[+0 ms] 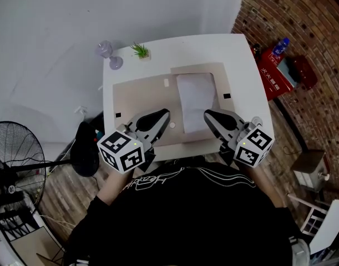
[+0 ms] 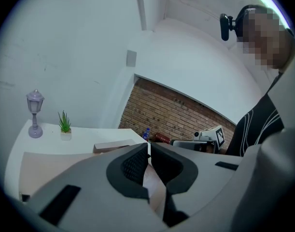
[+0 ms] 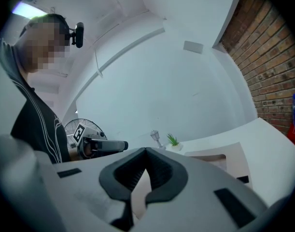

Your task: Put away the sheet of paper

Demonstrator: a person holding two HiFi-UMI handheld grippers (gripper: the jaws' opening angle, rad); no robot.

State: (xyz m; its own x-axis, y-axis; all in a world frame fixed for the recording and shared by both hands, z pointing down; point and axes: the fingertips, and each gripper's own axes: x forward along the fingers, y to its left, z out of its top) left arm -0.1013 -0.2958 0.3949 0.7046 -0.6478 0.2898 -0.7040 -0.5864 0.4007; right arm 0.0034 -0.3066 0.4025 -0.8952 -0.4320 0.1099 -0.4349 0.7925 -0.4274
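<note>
The sheet of paper (image 1: 196, 101) was seen lying flat on the right half of an open beige folder (image 1: 141, 96), which was spread across the middle of a white table (image 1: 236, 54). The 2 grippers were held over the folder's near edge, 1 at each side of the sheet's near end. The left gripper (image 1: 165, 115) was closed tip to tip, with nothing caught between its jaws. The right gripper (image 1: 209, 115) was likewise closed and empty, its jaw tips pressed together. Neither was seen to touch the sheet. At the table's far left corner a small potted plant (image 1: 140, 51) and a purple lamp (image 1: 108, 53) were placed. A fan (image 1: 14, 148) was stood on the floor at the left.
</note>
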